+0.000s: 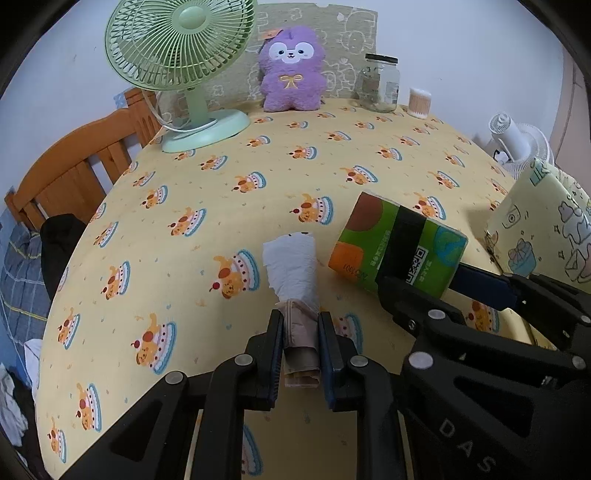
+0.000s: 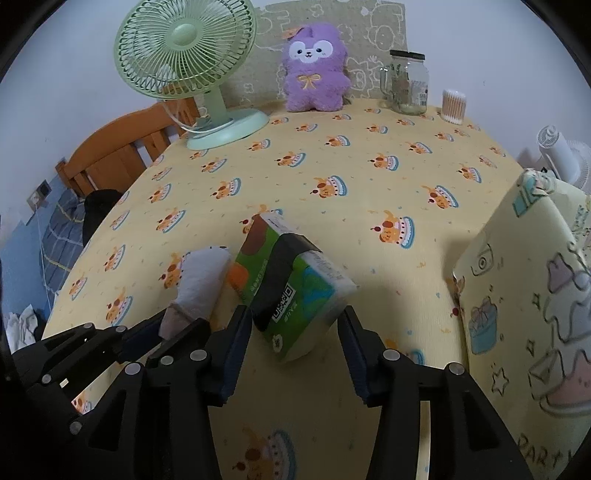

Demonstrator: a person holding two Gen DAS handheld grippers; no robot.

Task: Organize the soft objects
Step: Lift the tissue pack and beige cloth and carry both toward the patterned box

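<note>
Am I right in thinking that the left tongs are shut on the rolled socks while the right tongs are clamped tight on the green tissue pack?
Not quite. The left tongs are indeed shut on the rolled socks, but the right tongs are open. The right wrist view shows the green tissue pack lying on the table between the pads, with a clear gap on the right side.

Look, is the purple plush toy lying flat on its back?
No, the purple plush toy sits upright against the patterned cushion behind it.
</note>
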